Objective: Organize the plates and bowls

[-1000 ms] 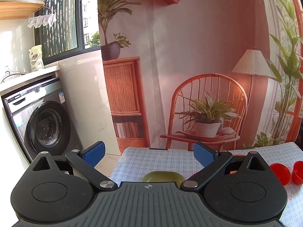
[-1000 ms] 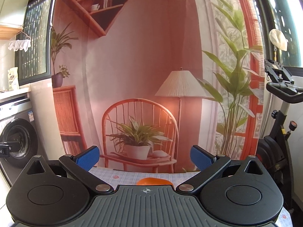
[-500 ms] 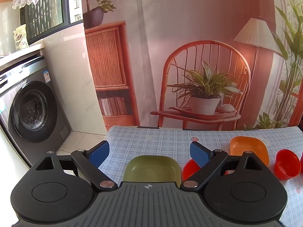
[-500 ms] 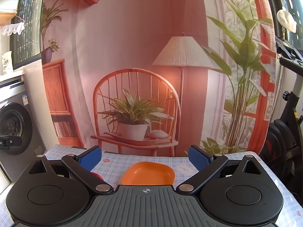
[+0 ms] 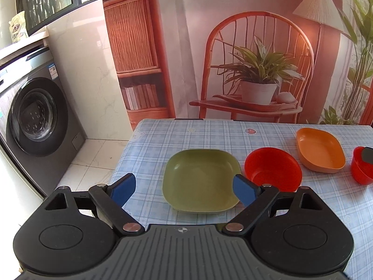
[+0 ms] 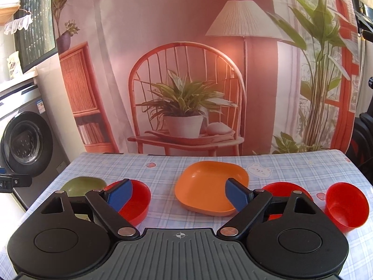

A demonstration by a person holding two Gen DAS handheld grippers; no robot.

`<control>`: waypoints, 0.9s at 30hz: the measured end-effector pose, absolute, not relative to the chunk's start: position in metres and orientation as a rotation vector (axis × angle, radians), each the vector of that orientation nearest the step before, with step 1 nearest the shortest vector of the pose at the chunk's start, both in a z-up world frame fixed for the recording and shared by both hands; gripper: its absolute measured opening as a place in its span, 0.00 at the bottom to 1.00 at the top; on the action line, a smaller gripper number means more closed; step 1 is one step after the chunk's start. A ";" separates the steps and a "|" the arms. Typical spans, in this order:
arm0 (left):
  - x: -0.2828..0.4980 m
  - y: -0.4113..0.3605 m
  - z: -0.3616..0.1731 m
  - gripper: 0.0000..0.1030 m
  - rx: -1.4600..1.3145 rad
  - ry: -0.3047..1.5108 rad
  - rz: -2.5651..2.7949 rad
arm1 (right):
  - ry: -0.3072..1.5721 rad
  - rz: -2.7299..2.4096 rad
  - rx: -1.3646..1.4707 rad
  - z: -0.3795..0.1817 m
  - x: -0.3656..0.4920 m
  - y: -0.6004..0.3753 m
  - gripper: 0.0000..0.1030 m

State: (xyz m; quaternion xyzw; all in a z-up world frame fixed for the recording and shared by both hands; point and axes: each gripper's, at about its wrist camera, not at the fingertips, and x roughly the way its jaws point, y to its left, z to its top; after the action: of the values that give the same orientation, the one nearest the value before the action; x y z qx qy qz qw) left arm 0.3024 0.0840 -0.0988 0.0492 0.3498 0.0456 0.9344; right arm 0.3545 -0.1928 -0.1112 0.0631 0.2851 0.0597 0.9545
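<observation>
No readable text anywhere. Washing machine has a small sticker on its front, print too small to read; same sticker in the right wrist view, also illegible. Bag on the counter above the machine carries dark lettering, blurred, can't make it out. Tablecloth has only cartoon bear and fruit prints, no words. Plates and bowls are unmarked.
</observation>
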 end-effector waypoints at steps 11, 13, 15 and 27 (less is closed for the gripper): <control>0.281 0.116 -0.056 0.82 -0.003 0.678 0.134 | 0.577 0.110 0.146 -0.079 0.342 -0.188 0.73; 0.272 0.113 -0.047 0.82 0.016 0.668 0.146 | 0.573 0.109 0.142 -0.074 0.334 -0.188 0.73; 0.262 0.114 -0.041 0.82 0.024 0.658 0.144 | 0.580 0.115 0.142 -0.073 0.326 -0.186 0.73; 0.255 0.135 -0.063 0.82 0.026 0.702 0.156 | 0.634 0.096 0.147 -0.101 0.297 -0.163 0.72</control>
State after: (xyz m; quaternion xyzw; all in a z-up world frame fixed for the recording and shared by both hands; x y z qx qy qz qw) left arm 0.2548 0.1355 -0.0632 0.0128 0.3433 0.0765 0.9360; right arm 0.2974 -0.1635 -0.1015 0.0722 0.3114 0.0474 0.9464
